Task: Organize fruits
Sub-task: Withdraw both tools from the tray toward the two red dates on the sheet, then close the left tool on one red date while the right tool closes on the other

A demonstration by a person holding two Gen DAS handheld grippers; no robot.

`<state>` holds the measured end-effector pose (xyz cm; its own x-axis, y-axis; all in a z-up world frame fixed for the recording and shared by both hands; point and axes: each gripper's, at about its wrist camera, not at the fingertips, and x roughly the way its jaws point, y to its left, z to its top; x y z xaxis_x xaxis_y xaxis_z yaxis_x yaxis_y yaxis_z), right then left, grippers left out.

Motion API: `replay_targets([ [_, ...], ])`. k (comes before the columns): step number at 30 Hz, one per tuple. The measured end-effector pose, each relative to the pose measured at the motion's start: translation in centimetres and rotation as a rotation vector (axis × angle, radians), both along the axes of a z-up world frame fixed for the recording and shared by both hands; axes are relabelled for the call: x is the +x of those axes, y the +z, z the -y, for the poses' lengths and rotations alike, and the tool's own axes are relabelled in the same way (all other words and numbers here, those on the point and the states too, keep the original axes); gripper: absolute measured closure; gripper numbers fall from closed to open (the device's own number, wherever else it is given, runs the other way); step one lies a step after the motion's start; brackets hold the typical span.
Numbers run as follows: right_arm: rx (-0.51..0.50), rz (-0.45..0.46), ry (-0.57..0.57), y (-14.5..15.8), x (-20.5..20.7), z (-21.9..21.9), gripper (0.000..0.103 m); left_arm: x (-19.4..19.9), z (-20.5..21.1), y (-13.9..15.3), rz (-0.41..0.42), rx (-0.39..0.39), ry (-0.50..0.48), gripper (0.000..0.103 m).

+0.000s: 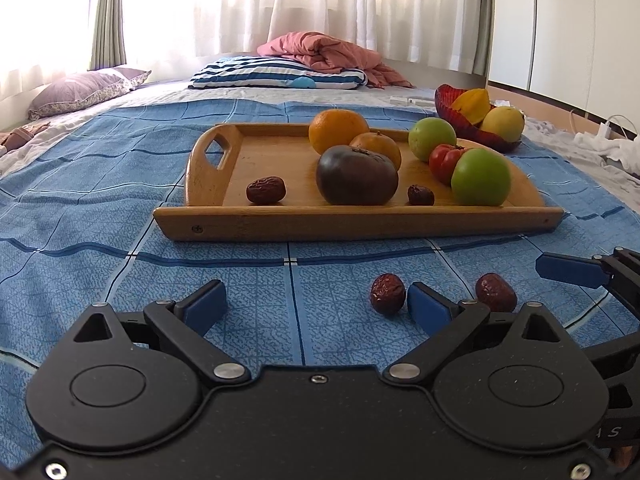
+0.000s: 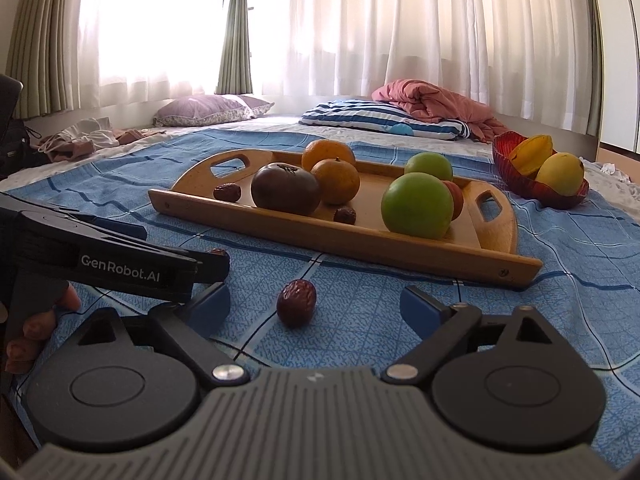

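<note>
A wooden tray (image 1: 280, 222) (image 2: 420, 250) on the blue bedspread holds two oranges (image 1: 338, 130), a dark tomato (image 1: 356, 176) (image 2: 285, 188), two green apples (image 1: 480, 178) (image 2: 418, 205), a red tomato (image 1: 444, 160) and two red dates (image 1: 266, 190). Two more dates lie on the spread before the tray (image 1: 387, 293) (image 1: 496, 292). My left gripper (image 1: 316, 304) is open and empty, one date just left of its right finger. My right gripper (image 2: 316, 306) is open, a date (image 2: 297, 303) between its fingers, untouched.
A red bowl (image 1: 472, 130) (image 2: 520, 178) with a starfruit and a yellow fruit stands right of the tray. Pillows and a pink quilt (image 1: 332, 56) lie at the far end. White clothes and a cable sit at the right edge (image 1: 608, 140).
</note>
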<state>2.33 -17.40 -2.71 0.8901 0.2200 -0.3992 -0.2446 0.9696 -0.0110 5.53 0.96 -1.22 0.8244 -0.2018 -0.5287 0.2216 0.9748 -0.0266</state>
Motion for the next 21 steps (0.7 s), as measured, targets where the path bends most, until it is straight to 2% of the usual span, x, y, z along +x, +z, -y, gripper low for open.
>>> replay_targets([
  [6, -0.034, 0.007, 0.009, -0.2, -0.2, -0.5, 0.017, -0.1, 0.0, -0.1, 0.01, -0.008, -0.029, 0.008],
  [9, -0.023, 0.001, 0.012, -0.2, 0.0, -0.5, 0.022, -0.4, -0.1, -0.2, 0.018, -0.013, -0.05, 0.015],
  [17, -0.016, 0.005, 0.034, -0.3, -0.1, -0.5, 0.038, -0.8, 0.6, -0.1, 0.031, 0.016, -0.104, 0.049],
  [21, -0.009, 0.006, 0.038, -0.3, -0.1, -0.4, 0.046, -1.1, 1.3, -0.1, 0.041, 0.042, -0.139, 0.058],
])
